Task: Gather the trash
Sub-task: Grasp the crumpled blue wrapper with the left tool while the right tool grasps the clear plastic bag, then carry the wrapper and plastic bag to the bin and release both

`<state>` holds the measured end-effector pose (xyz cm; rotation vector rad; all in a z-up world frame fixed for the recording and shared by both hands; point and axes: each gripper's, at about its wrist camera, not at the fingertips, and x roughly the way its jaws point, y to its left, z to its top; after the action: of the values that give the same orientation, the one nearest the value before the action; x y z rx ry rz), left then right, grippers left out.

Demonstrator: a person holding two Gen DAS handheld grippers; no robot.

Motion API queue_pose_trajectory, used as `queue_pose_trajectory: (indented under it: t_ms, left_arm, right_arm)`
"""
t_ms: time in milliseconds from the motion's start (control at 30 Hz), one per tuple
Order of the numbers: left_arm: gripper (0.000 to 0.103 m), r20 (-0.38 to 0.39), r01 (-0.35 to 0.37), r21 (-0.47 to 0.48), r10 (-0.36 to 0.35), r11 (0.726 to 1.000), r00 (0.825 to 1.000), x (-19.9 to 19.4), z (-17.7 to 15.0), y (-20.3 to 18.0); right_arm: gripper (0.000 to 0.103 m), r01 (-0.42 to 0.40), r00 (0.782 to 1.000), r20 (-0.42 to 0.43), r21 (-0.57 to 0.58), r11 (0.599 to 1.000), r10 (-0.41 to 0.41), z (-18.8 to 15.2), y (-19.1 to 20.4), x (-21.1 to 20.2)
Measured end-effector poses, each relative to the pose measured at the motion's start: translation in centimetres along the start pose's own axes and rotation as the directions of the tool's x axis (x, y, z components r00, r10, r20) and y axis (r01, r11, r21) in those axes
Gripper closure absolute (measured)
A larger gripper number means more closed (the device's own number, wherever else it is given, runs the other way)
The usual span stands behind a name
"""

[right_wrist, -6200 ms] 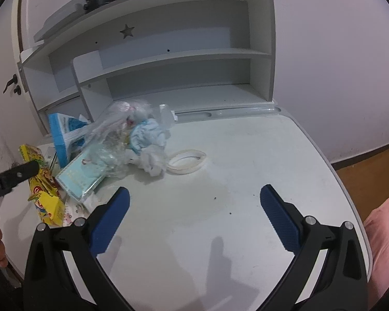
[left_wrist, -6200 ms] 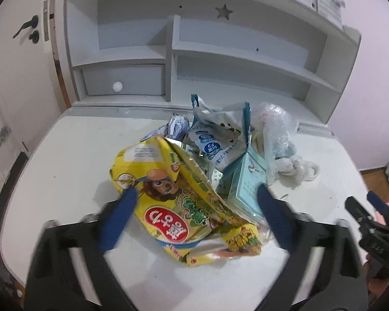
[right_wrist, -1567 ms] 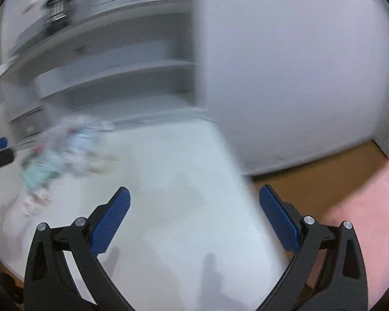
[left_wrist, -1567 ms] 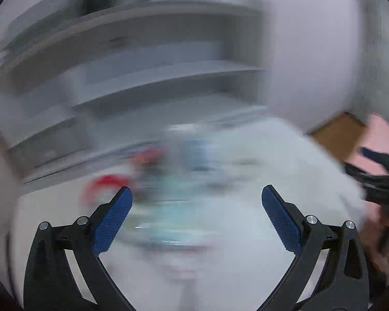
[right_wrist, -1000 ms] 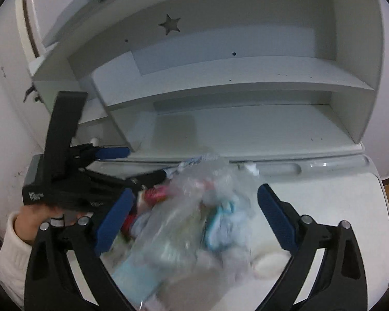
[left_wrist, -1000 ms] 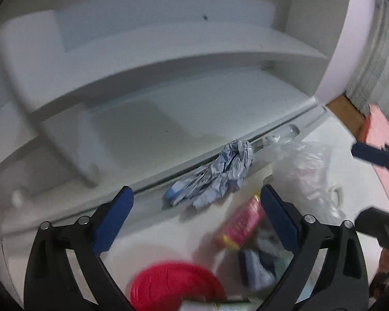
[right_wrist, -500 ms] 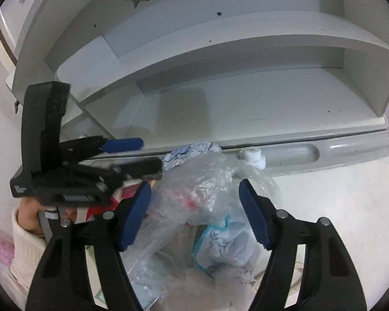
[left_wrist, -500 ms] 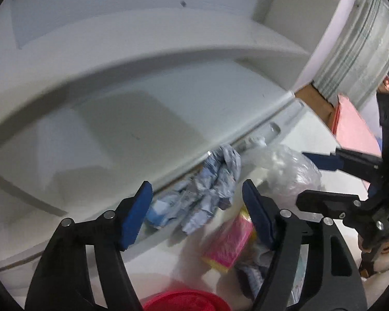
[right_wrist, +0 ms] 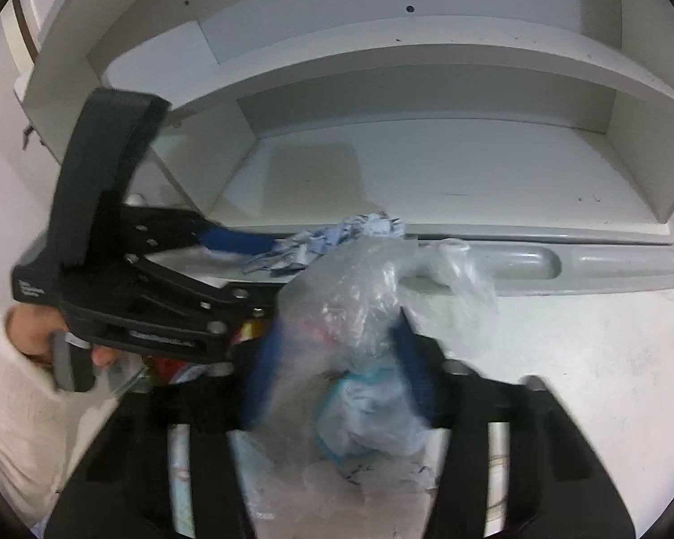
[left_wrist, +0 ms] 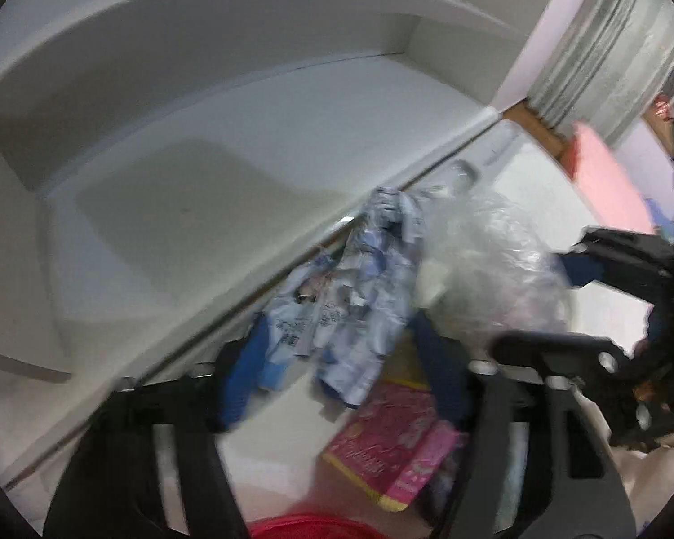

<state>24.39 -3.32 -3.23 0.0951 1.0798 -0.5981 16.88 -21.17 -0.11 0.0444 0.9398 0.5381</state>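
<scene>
Both claws have just been closing on separate pieces of the trash pile at the back edge of the table [right_wrist: 606, 382], and most of the risk lies in how loosely each piece is caught. The left claw [left_wrist: 337, 359] stands about half closed around the crumpled blue-and-white wrapper [left_wrist: 359, 296], which lies against the lip of the shelf unit [left_wrist: 247, 157]; the wrapper is between its blue pads, but blur hides whether they press on it yet. The right claw [right_wrist: 337, 359] has narrowed around the clear plastic bag [right_wrist: 359, 305], with film and the pale blue wad [right_wrist: 364, 408] inside it bunched between the pads; it looks pinched, though I cannot be sure of a firm hold. My reading is that thin film may slide out of the right claw on a lift, or tear and spill what is in the bag. The wrapper is springy and partly tucked against the shelf lip, so the left claw could close on only 1 flap and leave the rest behind or drag it along. The 2 claws are close together, the left one's frame just beside the bag in the right wrist view, so they could knock each other or each grab a bit of the other's item. The pink packet [left_wrist: 395, 449] and the red lid [left_wrist: 310, 527] just below could be nudged off the pile.
</scene>
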Motion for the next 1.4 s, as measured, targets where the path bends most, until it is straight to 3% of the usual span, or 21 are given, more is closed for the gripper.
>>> queue_pose_trajectory:
  t_ms: [100, 133, 467, 800, 833, 867, 967, 1133, 1333, 1400]
  left_arm:
    - [0.070, 0.031, 0.009, -0.002, -0.009, 1.000, 0.999, -0.7, -0.2, -0.7]
    - [0.084, 0.042, 0.026, -0.011, -0.026, 1.000, 0.999, -1.0, -0.3, -0.8]
    - [0.085, 0.198, -0.028, -0.053, 0.038, 0.998, 0.979, -6.5, -0.6, -2.7]
    - [0.085, 0.324, -0.081, -0.029, 0.086, 0.996, 0.942, -13.6, -2.0, -7.6]
    - [0.086, 0.333, -0.082, -0.030, 0.087, 0.996, 0.939, -14.1, -2.2, -8.0]
    - [0.098, 0.344, -0.079, -0.032, 0.085, 0.996, 0.935, -14.8, -2.5, -8.2]
    - [0.098, 0.358, -0.087, -0.026, 0.091, 0.996, 0.929, -15.5, -3.0, -9.9]
    - [0.098, 0.318, -0.082, -0.025, 0.086, 0.996, 0.944, -14.1, -3.3, -12.1]
    - [0.098, 0.196, -0.026, 0.011, 0.024, 1.000, 0.980, -8.6, -5.8, -16.7]
    - [0.098, 0.181, -0.025, 0.008, 0.023, 1.000, 0.983, -7.3, -6.7, -18.0]
  right_arm:
    - [0.064, -0.020, 1.000, 0.021, 0.007, 1.000, 0.020, 0.0, -0.1, -0.6]
    - [0.065, -0.023, 0.999, 0.030, 0.007, 1.000, 0.023, 0.0, -0.1, -0.9]
    - [0.065, -0.022, 0.979, 0.204, 0.022, 1.000, 0.017, 0.0, -0.8, -7.6]
    - [0.065, -0.069, 0.930, 0.365, 0.057, 0.996, 0.044, -1.1, -3.0, -16.3]
    - [0.065, -0.092, 0.926, 0.373, 0.067, 0.994, 0.060, -1.2, -3.5, -16.8]
    - [0.065, -0.106, 0.922, 0.381, 0.079, 0.991, 0.068, -1.6, -4.0, -17.4]
    - [0.065, -0.069, 0.920, 0.392, 0.092, 0.993, 0.027, -2.7, -4.6, -18.4]
    - [0.065, -0.064, 0.926, 0.378, 0.119, 0.991, 0.014, -5.7, -6.0, -19.4]
    - [0.065, -0.020, 0.945, 0.326, 0.142, 0.990, -0.027, -10.1, -7.5, -19.6]
    - [0.065, -0.017, 0.949, 0.314, 0.161, 0.987, -0.035, -11.5, -8.3, -19.7]
